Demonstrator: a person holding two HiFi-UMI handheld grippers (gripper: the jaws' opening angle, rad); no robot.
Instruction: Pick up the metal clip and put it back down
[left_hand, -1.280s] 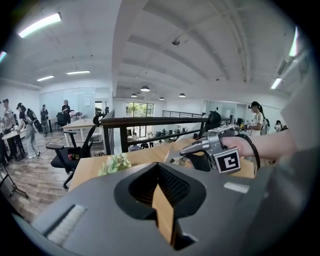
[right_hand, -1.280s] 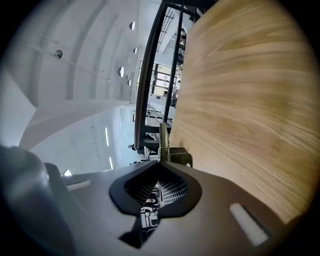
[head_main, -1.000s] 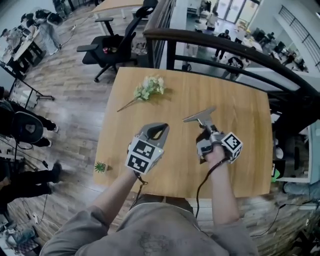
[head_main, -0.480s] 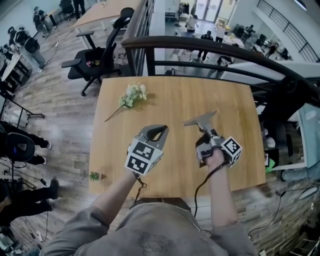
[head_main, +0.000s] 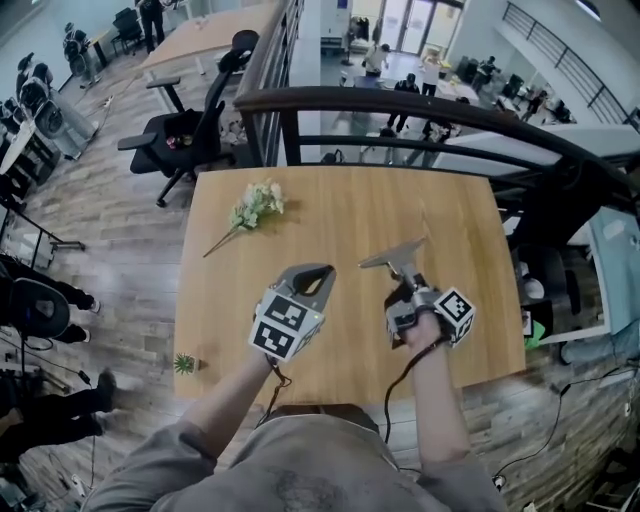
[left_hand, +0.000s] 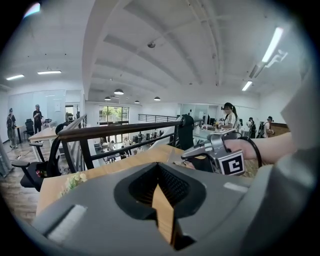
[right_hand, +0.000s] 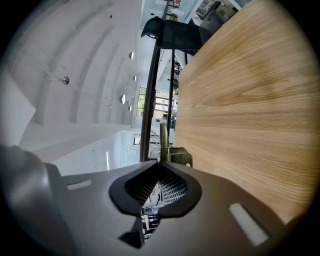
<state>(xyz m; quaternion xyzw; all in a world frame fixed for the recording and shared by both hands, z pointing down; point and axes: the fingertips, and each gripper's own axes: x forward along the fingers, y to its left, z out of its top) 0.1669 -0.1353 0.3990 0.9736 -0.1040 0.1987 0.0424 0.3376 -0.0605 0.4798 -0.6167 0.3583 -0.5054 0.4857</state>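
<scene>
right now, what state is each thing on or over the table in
left hand-held gripper: shut, nothing between its jaws
right hand-held gripper: shut on the metal clip
metal clip: gripped at one end, appears clear of the table
flower sprig: lying flat on the table, apart from both grippers
small green plant: at the table's near left corner, untouched

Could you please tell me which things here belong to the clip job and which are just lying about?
In the job: metal clip, right claw shut on it, table.
Lying about: flower sprig, small green plant, office chair, empty left claw.
</scene>
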